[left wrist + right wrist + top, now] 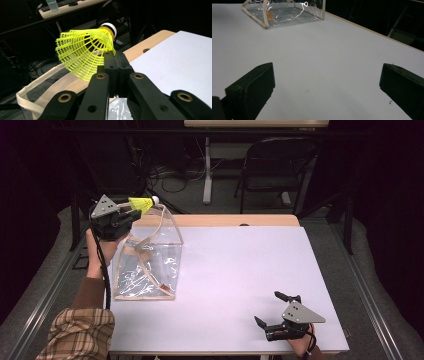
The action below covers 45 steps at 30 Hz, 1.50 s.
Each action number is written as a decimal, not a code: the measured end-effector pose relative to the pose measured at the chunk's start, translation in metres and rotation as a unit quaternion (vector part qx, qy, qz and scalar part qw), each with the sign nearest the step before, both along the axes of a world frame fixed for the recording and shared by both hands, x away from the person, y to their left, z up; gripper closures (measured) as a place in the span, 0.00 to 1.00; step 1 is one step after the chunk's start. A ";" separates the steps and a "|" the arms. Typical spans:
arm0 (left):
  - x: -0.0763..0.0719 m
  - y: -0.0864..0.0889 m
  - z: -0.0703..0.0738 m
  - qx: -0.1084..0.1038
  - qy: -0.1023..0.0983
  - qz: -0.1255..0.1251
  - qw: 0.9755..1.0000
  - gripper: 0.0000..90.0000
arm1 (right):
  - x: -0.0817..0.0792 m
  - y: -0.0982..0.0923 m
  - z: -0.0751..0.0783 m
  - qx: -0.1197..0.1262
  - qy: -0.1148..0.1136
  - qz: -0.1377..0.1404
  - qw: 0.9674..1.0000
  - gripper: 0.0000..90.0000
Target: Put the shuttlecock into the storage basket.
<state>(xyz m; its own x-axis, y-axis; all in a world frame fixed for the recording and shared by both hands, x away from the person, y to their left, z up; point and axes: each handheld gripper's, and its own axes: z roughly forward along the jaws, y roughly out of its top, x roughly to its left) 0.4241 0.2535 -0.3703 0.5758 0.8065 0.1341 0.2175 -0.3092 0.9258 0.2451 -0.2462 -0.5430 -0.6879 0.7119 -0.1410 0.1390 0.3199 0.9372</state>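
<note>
Currently the left gripper [115, 56] is pinching the light, springy shuttlecock [83, 51] by its mesh skirt edge — gently, avoiding crushing — above the clear bag [147, 265], while the right gripper [270, 312] is resting wide open, empty.

- The bag [150, 265] stands on the desk [235, 270] at its left side, near the far edge.
- The left gripper [131, 210] is raised just above the bag's far left corner, with the shuttlecock [142, 204] pinched between its jaws over the bag's open top.
- The right gripper [272, 309] rests on the desk's near right part, well apart from the bag.
- A chair [277, 167] stands on the floor behind the desk.
</note>
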 end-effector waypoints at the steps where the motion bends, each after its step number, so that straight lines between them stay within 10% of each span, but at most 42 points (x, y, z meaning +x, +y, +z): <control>1: 0.001 0.000 -0.001 -0.002 0.001 0.001 1.000 1.00 | 0.000 0.000 0.000 0.000 0.000 0.000 1.000 0.00; 45: 0.015 0.007 -0.016 0.011 0.035 0.013 0.999 1.00 | 0.000 0.000 0.000 -0.001 0.000 -0.001 1.000 0.00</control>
